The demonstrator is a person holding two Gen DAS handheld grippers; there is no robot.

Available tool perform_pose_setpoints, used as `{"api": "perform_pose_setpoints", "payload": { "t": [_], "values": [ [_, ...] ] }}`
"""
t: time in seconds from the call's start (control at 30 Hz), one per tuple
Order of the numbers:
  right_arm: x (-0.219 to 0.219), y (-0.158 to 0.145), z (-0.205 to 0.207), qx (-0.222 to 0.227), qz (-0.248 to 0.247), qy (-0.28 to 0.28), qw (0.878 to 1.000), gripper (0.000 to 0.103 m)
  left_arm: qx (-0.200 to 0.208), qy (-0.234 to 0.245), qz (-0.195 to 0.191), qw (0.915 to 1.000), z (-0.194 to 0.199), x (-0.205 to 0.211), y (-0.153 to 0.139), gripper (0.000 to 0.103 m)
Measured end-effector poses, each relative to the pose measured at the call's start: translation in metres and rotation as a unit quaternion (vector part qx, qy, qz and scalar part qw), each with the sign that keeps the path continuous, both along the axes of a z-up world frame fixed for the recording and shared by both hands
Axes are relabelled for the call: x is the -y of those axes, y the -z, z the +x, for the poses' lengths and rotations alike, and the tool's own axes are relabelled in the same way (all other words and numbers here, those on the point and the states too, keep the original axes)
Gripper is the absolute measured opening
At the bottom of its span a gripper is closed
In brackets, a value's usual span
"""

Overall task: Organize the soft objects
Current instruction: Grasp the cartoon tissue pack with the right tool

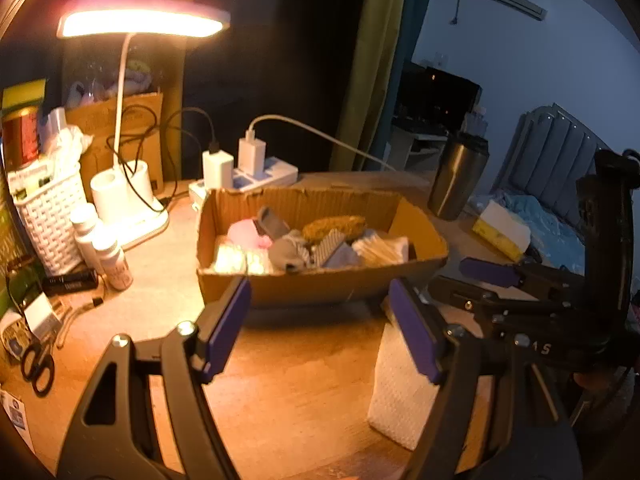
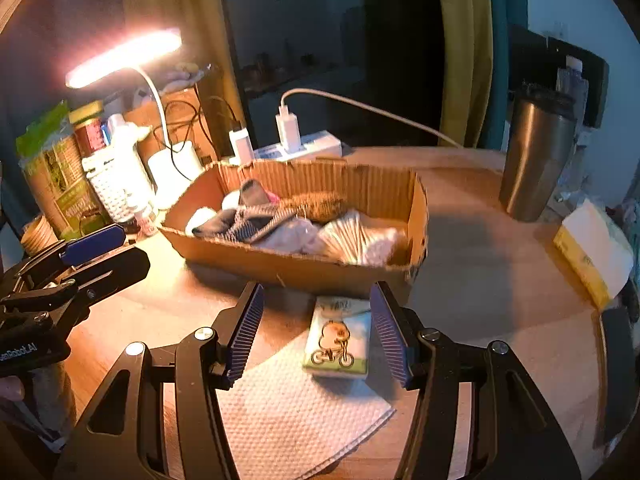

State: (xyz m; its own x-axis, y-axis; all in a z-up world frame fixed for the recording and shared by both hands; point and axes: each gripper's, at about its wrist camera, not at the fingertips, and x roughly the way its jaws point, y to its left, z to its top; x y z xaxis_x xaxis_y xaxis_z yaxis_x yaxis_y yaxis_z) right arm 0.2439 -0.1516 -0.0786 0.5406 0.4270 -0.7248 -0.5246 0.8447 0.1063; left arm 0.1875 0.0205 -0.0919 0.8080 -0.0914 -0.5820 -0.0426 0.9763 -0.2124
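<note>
Lamplit wooden surface (image 2: 480, 240): cardboard box (image 2: 304, 268) already stuffed with socks (image 2: 248, 220); tissue pack (image 2: 338, 338) and cloth (image 2: 296, 412) left outside; both grippers' fingers (image 2: 248, 328) wide, empty.

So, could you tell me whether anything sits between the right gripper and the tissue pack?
Nothing visible does. The right gripper is open, and the tissue pack lies on the paper towel between its fingers, in front of the cardboard box.

I see a lit desk lamp (image 1: 140, 20), a white power strip (image 1: 256, 178), scissors (image 1: 37, 368) and a steel tumbler (image 2: 536, 156) on my bench (image 1: 304, 380).
</note>
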Motion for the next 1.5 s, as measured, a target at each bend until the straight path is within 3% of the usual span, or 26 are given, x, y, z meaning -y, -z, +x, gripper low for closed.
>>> {"api": "perform_pose_setpoints", "payload": {
  "t": [0.47, 0.87, 0.93, 1.5],
  "values": [
    [0.004, 0.042, 0.005, -0.037, -0.012, 0.002, 0.999, 0.059, -0.051, 0.003, -0.008, 0.9986, 0.003, 0.008, 0.045, 0.073],
    [-0.002, 0.064, 0.018, -0.062, -0.031, 0.008, 0.998, 0.059, -0.072, 0.005, -0.010, 0.9974, 0.010, 0.008, 0.057, 0.073],
    [-0.002, 0.067, 0.018, -0.067, -0.033, 0.004, 0.997, 0.054, -0.073, 0.005, -0.008, 0.9973, 0.011, 0.008, 0.057, 0.073],
    [0.048, 0.043, 0.001, -0.033, 0.008, 0.027, 0.999, 0.052, -0.082, 0.065, 0.027, 0.9942, 0.009, 0.065, 0.056, 0.073]
  ]
}}
